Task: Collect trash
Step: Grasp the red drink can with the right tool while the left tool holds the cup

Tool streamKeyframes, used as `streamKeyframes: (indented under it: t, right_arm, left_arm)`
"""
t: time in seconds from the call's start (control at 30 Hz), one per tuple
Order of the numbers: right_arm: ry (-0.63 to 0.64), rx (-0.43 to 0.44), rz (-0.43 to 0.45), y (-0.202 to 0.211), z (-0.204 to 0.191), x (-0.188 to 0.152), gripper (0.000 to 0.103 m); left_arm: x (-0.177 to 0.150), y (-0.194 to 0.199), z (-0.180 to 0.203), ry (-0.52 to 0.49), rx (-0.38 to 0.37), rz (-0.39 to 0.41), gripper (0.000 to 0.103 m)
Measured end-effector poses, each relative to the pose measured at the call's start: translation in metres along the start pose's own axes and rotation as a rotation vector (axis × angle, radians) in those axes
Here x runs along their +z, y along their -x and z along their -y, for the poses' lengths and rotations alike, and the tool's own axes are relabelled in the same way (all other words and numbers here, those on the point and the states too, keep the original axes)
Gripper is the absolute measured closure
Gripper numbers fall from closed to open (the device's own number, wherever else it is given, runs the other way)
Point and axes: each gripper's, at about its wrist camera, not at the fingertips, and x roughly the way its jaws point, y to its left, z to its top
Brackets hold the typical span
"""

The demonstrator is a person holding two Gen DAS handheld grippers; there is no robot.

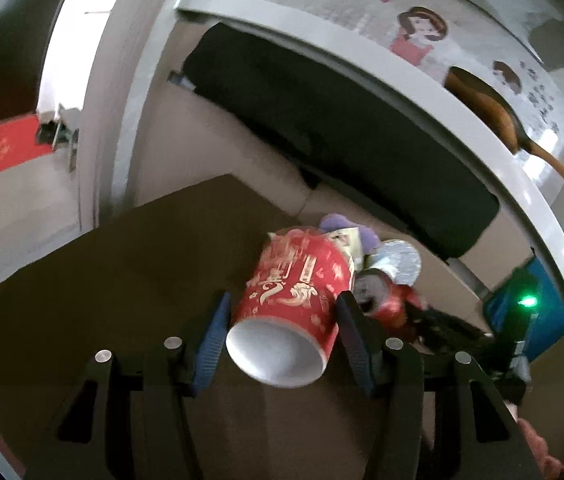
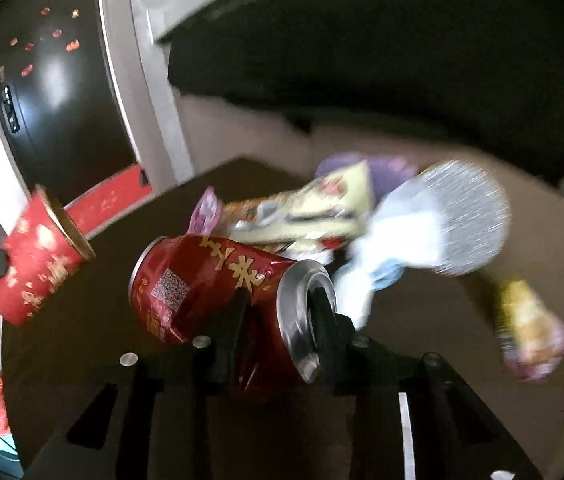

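Left claw [image 1: 282,316]: closed on a red paper cup [image 1: 289,304], pads against its two sides, white base toward the camera, the cup held off the dark table [image 1: 102,280]. In the right wrist view the same cup [image 2: 38,256] shows at the left, mouth facing right.

Right claw [image 2: 278,312]: clamped on a dented red can [image 2: 218,280] lying on its side; one finger [image 2: 234,320] presses the crumpled body, the other bears on the silver end.

Directly beyond the can lies a heap of litter: a yellow-green snack wrapper [image 2: 321,208], a pink scrap [image 2: 206,212], a purple object [image 2: 385,172] and a round silver foil lid [image 2: 461,216] with white paper under it. Motion blur hides whether these touch the can. A yellow packet [image 2: 525,320] lies apart on the right.

Behind the table a black cushion [image 1: 321,120] lies under a white rail [image 1: 421,92].
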Motion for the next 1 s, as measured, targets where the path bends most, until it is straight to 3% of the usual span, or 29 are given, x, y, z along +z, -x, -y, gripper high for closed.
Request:
streamKeyframes:
  t: [0.13, 0.23, 0.47, 0.53, 0.67, 0.8, 0.9, 1.0]
  right_arm:
    - [0.0, -0.076, 0.073, 0.054, 0.022, -0.002, 0.075]
    - [0.003, -0.131, 0.098, 0.078, 0.038, -0.006, 0.075]
    - [-0.045, -0.141, 0.056, 0.098, 0.068, -0.043, 0.075]
    - [-0.063, -0.136, 0.036, 0.1, 0.073, -0.056, 0.075]
    - [-0.088, -0.129, 0.014, 0.094, 0.081, -0.072, 0.075]
    - [-0.122, -0.124, 0.009, 0.092, 0.086, -0.082, 0.076]
    - [-0.141, -0.133, 0.01, 0.094, 0.09, -0.092, 0.076]
    - [-0.153, -0.151, 0.011, 0.097, 0.094, -0.1, 0.076]
  left_arm:
    - [-0.002, 0.001, 0.033, -0.054, -0.038, 0.011, 0.052]
    - [-0.006, -0.007, 0.057, -0.128, -0.036, 0.021, 0.071]
    - [-0.024, -0.027, 0.046, -0.073, -0.073, -0.108, 0.071]
    - [-0.023, -0.015, 0.034, -0.026, -0.088, -0.097, 0.068]
    - [-0.025, -0.008, 0.021, 0.081, -0.115, -0.142, 0.043]
    - [-0.035, -0.038, 0.027, 0.158, -0.138, -0.265, 0.043]
    - [-0.04, -0.064, 0.048, 0.159, -0.14, -0.289, 0.043]
    - [-0.042, -0.093, 0.067, 0.124, -0.085, -0.315, 0.043]
